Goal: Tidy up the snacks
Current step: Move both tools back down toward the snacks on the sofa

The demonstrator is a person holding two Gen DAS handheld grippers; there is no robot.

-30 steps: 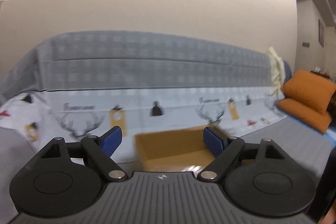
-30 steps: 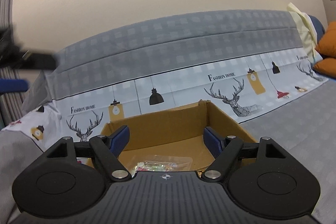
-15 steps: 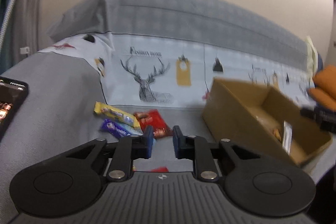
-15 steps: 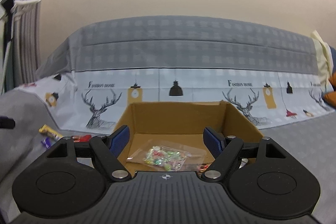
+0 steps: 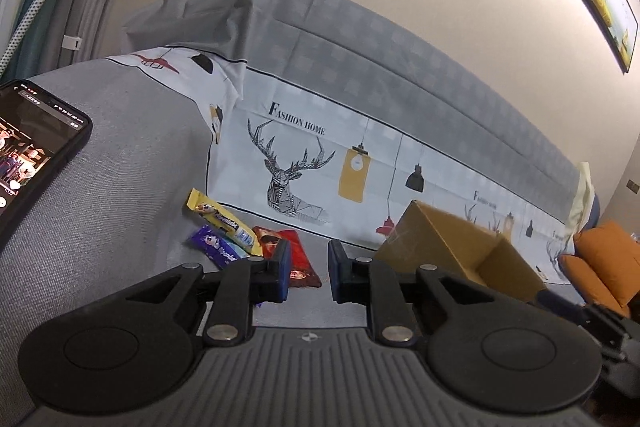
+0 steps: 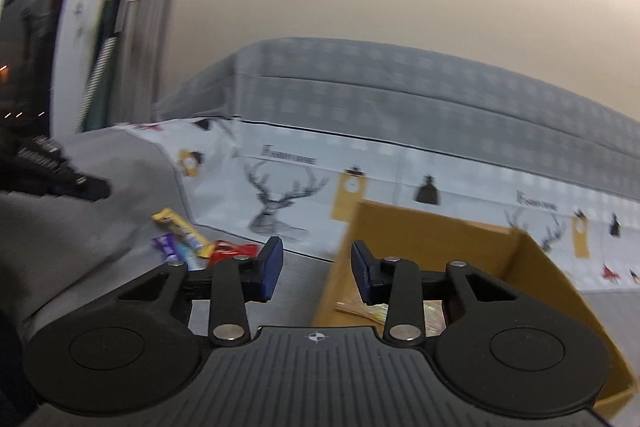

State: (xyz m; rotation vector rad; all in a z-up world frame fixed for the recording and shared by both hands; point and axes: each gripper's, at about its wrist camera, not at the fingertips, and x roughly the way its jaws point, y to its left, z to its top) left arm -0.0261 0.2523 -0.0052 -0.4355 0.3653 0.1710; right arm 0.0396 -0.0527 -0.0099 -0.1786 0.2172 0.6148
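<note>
The step in hand looks like fetching another snack. Both tools are empty: the left tool narrowly parted, the right tool wider apart. The red packet lies just ahead of the left tool, with the box to its right; next, spread and lower onto it.

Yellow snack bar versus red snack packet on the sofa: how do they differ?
The yellow snack bar is long and narrow; the red snack packet is broader and flatter. The bar lies farther from the left gripper, overlapping a purple packet; the red one sits just ahead of its fingertips. Both lie outside the cardboard box, ungripped.
</note>
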